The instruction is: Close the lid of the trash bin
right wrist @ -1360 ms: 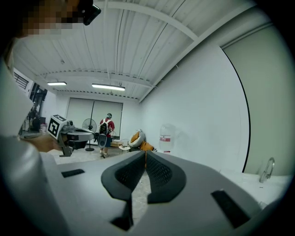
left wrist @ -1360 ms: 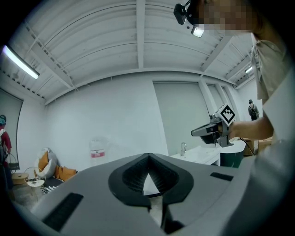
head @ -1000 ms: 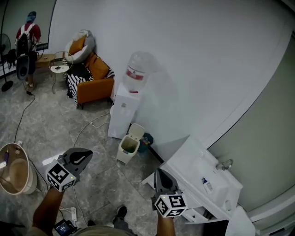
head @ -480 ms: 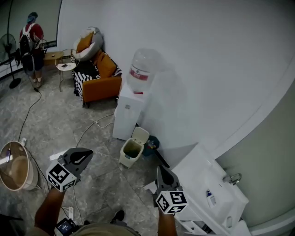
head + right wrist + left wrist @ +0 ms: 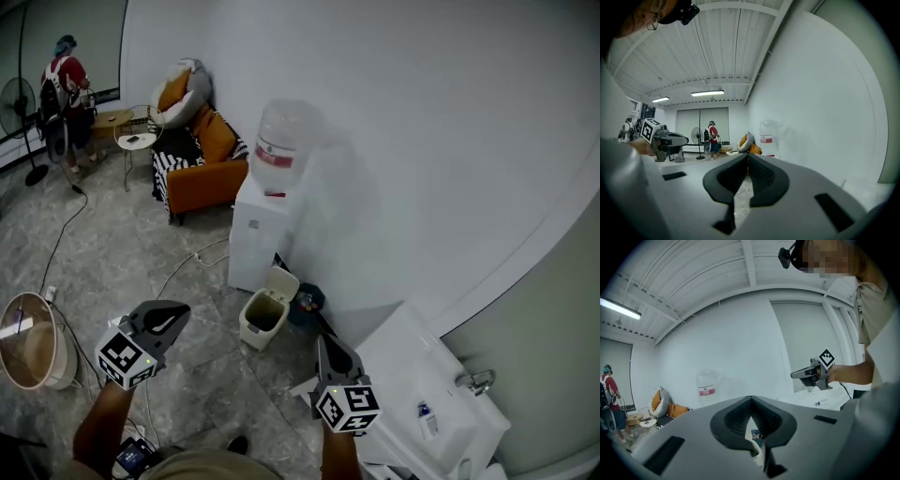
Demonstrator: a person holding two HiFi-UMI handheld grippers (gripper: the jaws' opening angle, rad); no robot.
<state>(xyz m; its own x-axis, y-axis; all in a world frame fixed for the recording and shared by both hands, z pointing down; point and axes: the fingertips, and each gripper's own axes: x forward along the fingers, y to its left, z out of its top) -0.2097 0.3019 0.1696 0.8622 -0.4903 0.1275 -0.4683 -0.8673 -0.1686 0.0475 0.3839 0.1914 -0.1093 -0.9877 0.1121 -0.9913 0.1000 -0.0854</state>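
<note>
Grey moulded left gripper (image 5: 167, 322) and right gripper (image 5: 325, 349), each with jaws tapering to a point ahead of its marker cube (image 5: 125, 359), darker and ribbed on the inner faces. Cube white, printed with black square codes. Behind the cube, forearm and khaki short sleeve (image 5: 868, 305). Above, black head camera (image 5: 788, 255).

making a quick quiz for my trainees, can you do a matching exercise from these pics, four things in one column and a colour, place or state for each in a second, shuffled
1. trash bin
2. water dispenser
3. armchair
4. fan

a. orange
b. lid raised
c. carries a clear bottle
d. far left of the head view

Pairs: 1-b, 2-c, 3-a, 4-d
</note>
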